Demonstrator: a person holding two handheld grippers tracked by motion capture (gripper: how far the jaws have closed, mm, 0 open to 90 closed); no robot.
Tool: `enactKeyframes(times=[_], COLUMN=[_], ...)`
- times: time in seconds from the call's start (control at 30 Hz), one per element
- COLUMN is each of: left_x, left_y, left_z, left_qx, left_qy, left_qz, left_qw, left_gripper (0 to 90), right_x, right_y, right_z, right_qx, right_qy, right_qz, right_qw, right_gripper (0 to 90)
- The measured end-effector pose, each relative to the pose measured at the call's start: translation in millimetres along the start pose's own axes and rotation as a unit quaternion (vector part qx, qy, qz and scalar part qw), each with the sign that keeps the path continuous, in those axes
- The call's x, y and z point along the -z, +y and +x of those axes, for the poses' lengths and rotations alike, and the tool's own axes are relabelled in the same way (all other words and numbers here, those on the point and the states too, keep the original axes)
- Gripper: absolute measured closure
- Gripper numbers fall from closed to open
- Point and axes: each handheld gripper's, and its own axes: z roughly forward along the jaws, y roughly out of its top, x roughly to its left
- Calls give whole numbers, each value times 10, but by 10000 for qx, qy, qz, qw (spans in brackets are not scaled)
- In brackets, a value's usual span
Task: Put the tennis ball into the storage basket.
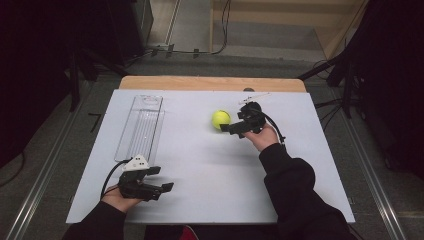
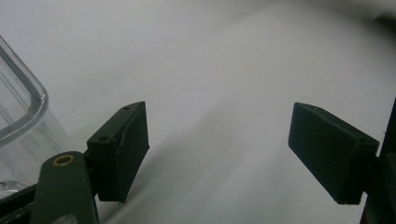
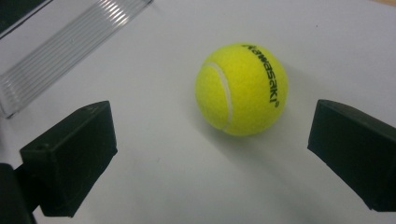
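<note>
Yellow tennis ball (image 3: 241,88) before right tool (image 3: 210,158)

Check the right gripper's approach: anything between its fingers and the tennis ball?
Nothing visible. The right gripper is open, and the tennis ball sits just ahead of the gap on bare white table. The clear tray lies off to the side.

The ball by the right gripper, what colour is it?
Bright yellow-green, with a white curved seam and black letters. The tennis ball shows best in the right gripper view.
</note>
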Motion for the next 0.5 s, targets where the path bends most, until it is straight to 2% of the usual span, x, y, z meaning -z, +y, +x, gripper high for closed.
enactKeyframes(times=[0.5], left_x=[5], left_y=[-1], left_z=[1], left_qx=[-5], left_qy=[-8], left_qz=[-6], left_qw=[10000], left_gripper=[211], right_x=[-135], right_y=[261], right_z=[-3], right_qx=[68], right_qy=[-27], right_qz=[52], right_qw=[10000], right_gripper=[0])
